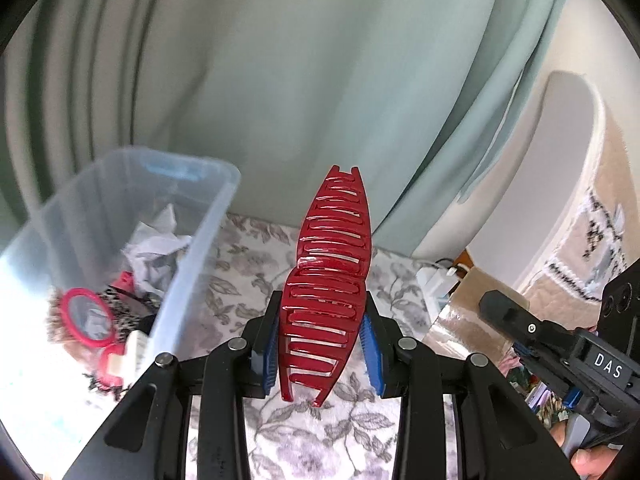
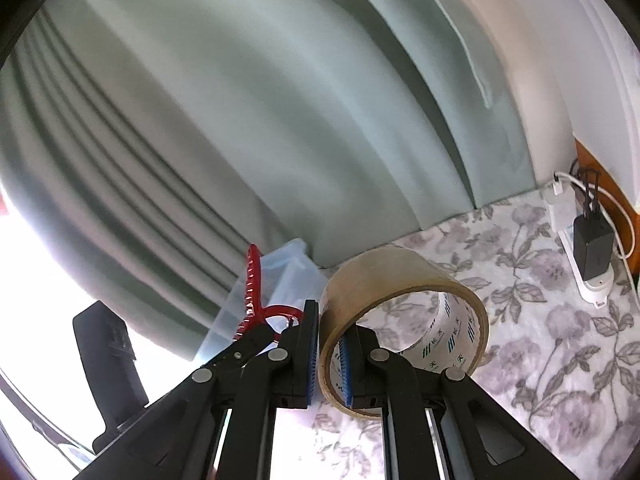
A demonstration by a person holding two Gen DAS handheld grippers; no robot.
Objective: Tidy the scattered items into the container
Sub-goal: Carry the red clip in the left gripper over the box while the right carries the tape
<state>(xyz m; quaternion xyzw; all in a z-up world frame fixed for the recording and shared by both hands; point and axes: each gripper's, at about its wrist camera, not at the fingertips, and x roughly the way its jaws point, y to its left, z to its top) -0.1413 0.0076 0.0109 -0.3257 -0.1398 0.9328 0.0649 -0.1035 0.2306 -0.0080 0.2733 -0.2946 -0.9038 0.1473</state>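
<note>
A grey-green curtain [image 1: 280, 80] is filling the top of both views, blurred, its folds running out past the frame edge from 9 to 1 o'clock. Below it a floral cloth [image 2: 540, 320] is covering the surface; bright glare is washing out its near left part in both views, so nothing is readable there.

The clear bin [image 1: 192, 240] is sitting at 9 o'clock in the left view, its near end cut off and lost in the glare. Inside it, crumpled white paper [image 1: 156, 240], a pink-rimmed mirror [image 1: 88, 316] and some dark patterned bits are lying in a heap that is hard to sort out. In the right view the bin is showing only as a corner at 7 o'clock, behind the left tool.

The tape roll [image 2: 404, 312] is being gripped by the right gripper [image 2: 332, 360]: one finger is sitting inside the ring, the other outside, nipping its wall, raised above the cloth.

The red claw clip [image 1: 328, 280] is standing upright in the left gripper [image 1: 324, 340], blue pads squeezing its lower half, just right of the bin.

A power strip [image 2: 592, 248] with a black charger is lying at 3 o'clock, partly cut off.
</note>
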